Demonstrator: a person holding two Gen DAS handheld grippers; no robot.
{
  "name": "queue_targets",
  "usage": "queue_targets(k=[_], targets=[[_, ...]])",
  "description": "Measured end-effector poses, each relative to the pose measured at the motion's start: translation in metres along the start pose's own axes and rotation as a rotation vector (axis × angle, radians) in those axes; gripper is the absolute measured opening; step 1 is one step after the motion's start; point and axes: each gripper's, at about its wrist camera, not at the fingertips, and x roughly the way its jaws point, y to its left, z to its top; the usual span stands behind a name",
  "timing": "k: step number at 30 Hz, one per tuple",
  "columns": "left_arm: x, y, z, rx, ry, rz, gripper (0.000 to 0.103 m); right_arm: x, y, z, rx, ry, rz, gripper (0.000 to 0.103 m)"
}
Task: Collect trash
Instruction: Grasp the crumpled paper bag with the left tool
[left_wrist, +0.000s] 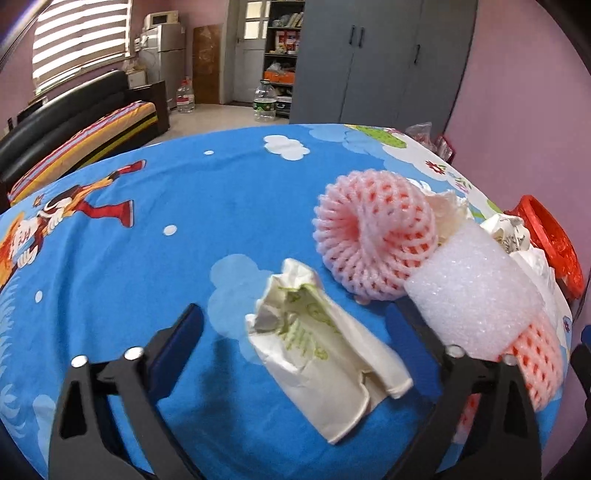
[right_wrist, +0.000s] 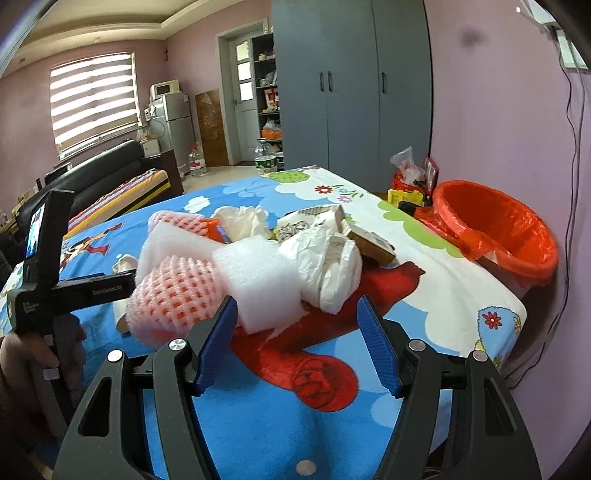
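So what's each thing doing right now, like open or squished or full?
left gripper: open around the crumpled paper wrapper, not pressing it
right gripper: open, holding nothing
pink foam net: curled into a ring
white foam sheet: rolled up
red-lined bin: open
wardrobe: doors closed

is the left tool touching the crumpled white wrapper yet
Apart. The left wrist view shows blue cloth between each finger of the left tool and the crumpled white wrapper, which lies between the open fingers.
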Motion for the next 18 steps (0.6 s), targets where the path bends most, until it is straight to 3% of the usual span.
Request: queue_targets(k=[1, 3, 7, 13, 18], targets=[[0.000, -0.003, 0.000, 0.016, -0.002, -0.016, 0.073, 0.001, -0.002, 0.001, 0.005, -0.002, -0.005, 0.064], [-0.004, -0.009, -0.001, 0.046, -0.018, -0.012, 0.071, 0.003, -0.009, 0.005, 0.022, -0.009, -0.015, 0.064], [-0.013, -0.008, -0.004, 0.072, -0.050, -0.037, 0.047, 0.010, -0.027, 0.015, 0.050, -0.028, -0.048, 0.064], [-0.034, -0.001, 0.001, 0.082, -0.158, -0.014, 0.044, 0.039, -0.056, 0.022, 0.008, 0.011, -0.127, 0.064], [-0.056, 0.001, 0.008, 0.078, -0.272, -0.026, 0.044, 0.066, -0.078, 0.025, 0.003, 0.062, -0.131, 0.063]])
